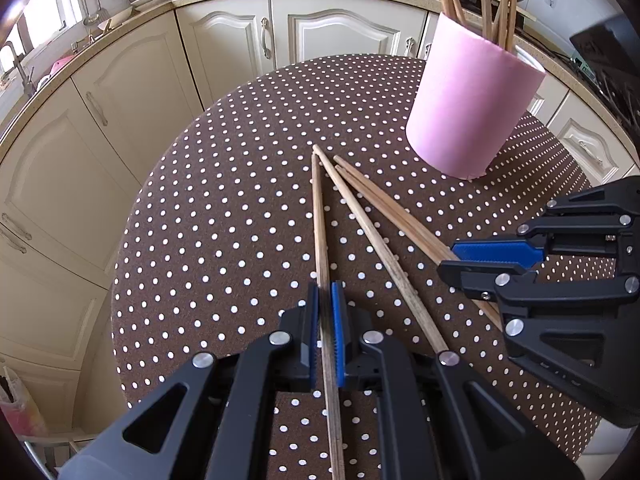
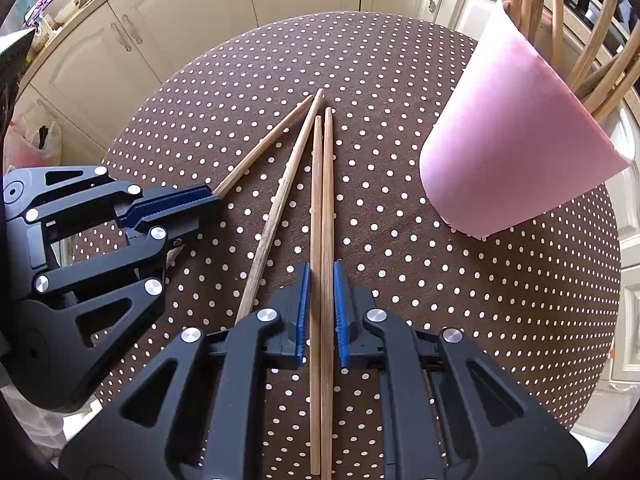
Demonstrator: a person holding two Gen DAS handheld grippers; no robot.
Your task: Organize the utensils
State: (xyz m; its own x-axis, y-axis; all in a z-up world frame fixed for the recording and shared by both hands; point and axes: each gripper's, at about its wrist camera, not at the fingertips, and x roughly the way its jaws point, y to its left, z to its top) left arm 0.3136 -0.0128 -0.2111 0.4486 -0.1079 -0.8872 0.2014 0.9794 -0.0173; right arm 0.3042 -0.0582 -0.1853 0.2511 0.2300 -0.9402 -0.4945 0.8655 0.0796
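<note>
Four wooden chopsticks lie fanned out on a round table (image 1: 208,208) covered in brown cloth with white dots, their far tips meeting near a pink cup (image 1: 472,108) that already holds a bundle of chopsticks. The left gripper (image 1: 326,292) is clamped on a single chopstick (image 1: 319,216) at the left edge of the fan. The right gripper (image 2: 321,268) straddles a pair of chopsticks (image 2: 322,184) lying side by side, its blue pads close against them. A loose chopstick (image 2: 280,204) lies between the two grippers. Cream kitchen cabinets (image 1: 224,36) curve behind the table.
</note>
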